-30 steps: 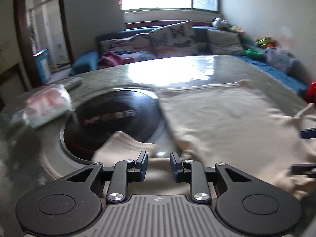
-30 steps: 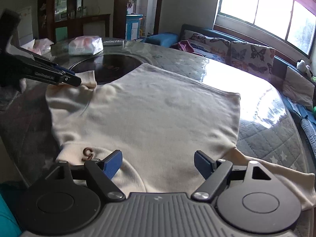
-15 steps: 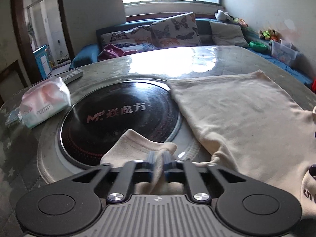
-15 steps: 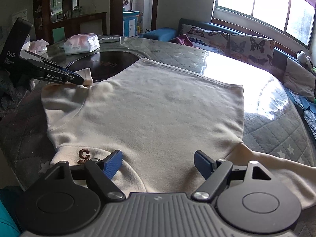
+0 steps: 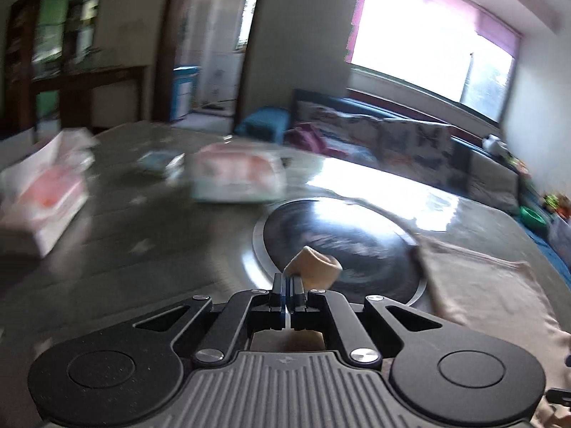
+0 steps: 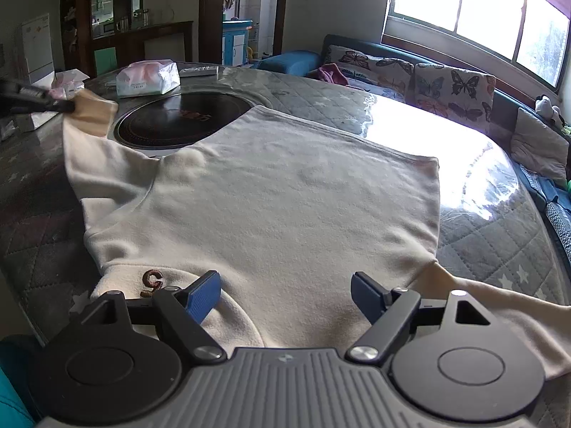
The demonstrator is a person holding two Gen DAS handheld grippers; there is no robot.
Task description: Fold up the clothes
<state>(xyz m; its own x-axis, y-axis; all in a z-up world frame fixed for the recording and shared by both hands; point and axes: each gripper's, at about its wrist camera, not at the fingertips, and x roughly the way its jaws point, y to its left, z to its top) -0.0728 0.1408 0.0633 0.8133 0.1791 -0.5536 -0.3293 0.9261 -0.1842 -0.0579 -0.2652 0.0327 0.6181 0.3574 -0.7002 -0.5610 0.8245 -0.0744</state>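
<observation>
One sleeve [image 6: 93, 114] pinched shut in left gripper [image 5: 288, 285], stretched leftward off shirt [image 6: 278, 192]; right gripper [image 6: 285, 290] agape over collar, nearer the body.

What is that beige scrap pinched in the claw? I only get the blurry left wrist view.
Observer: It is the sleeve end of a cream top that lies spread flat on the table. The left claw holds only that end, raised.
Visitor: And the other claw?
Observer: The right claw is open and holds nothing. It hangs above the top's near edge, beside a brown embroidered mark.
</observation>
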